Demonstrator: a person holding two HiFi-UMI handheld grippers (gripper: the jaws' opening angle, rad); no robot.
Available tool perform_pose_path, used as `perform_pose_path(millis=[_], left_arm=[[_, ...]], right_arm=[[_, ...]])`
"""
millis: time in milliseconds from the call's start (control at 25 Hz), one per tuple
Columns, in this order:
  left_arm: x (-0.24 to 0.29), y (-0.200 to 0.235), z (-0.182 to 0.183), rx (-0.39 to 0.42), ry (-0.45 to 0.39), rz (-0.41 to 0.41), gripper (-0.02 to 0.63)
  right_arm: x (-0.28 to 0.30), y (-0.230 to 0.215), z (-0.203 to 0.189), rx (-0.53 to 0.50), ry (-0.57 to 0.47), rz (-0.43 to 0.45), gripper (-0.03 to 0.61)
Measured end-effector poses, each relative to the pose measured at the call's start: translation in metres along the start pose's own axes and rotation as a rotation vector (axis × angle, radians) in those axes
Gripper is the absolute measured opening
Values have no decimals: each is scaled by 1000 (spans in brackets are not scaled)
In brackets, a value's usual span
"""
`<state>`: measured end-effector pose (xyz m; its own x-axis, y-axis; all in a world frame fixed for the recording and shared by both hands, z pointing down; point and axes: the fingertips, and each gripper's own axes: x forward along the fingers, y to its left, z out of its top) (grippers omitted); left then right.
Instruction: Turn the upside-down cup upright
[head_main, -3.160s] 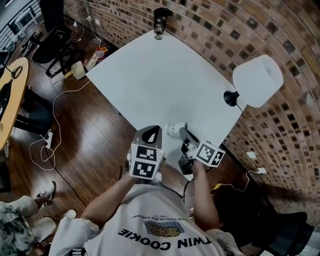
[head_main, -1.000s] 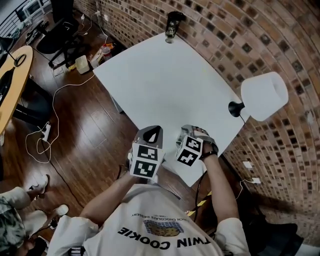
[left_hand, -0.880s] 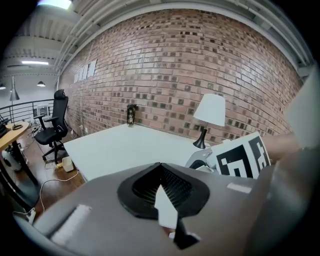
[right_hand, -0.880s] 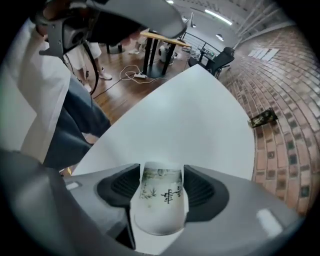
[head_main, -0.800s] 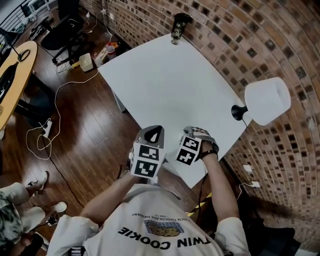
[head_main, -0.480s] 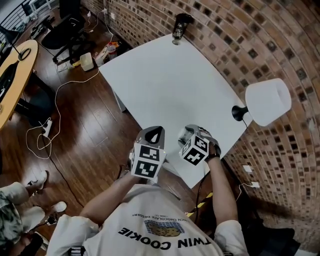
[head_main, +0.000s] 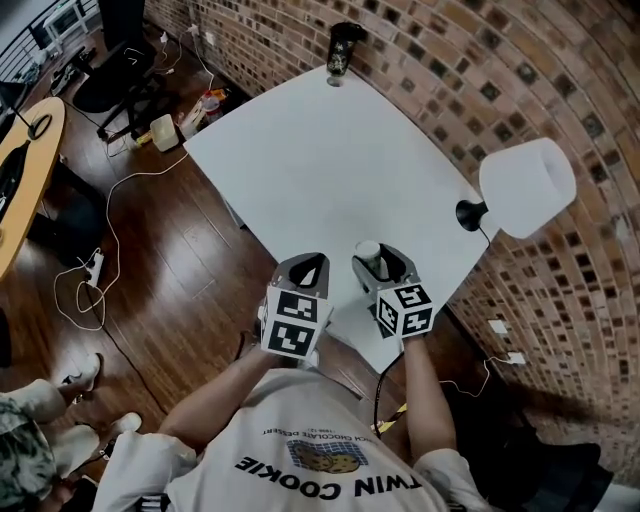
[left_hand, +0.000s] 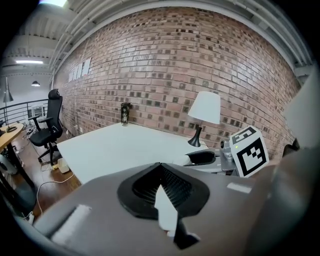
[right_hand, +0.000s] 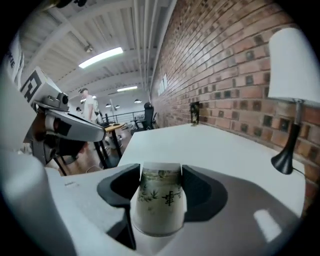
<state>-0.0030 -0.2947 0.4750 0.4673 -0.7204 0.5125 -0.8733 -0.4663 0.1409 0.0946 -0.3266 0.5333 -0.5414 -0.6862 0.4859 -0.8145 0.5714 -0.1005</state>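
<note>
Cup: clamped across body between right gripper jaws, over table edge, near side of lamp. Round end faces up in head view; mouth or base, cannot tell. Left gripper farther from lamp, jaws together, empty.

Judgement: paper wall likely soft, so squeeze lightly. Confirm mouth up, level cup, seat base flat on table away from lamp, then release.
</note>
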Motion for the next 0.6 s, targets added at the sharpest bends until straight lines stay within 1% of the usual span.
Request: perform_pose_path(millis=[120, 240, 320, 440, 600], left_arm=[[2, -7, -1, 10, 7, -6, 5], [3, -14, -2, 12, 16, -12, 5], [3, -17, -2, 14, 17, -11, 5], [2, -21, -3, 16, 17, -1, 5], [-1, -30, -7, 16, 20, 7, 5]], right_arm=[[-6, -7, 1, 39, -119, -90, 259], [-11, -6, -6, 62, -175, -142, 260], [-16, -2, -10, 30, -179, -158, 259], [-21, 4, -17, -18, -157, -161, 261], [-23, 5, -32, -33, -105, -159, 260]])
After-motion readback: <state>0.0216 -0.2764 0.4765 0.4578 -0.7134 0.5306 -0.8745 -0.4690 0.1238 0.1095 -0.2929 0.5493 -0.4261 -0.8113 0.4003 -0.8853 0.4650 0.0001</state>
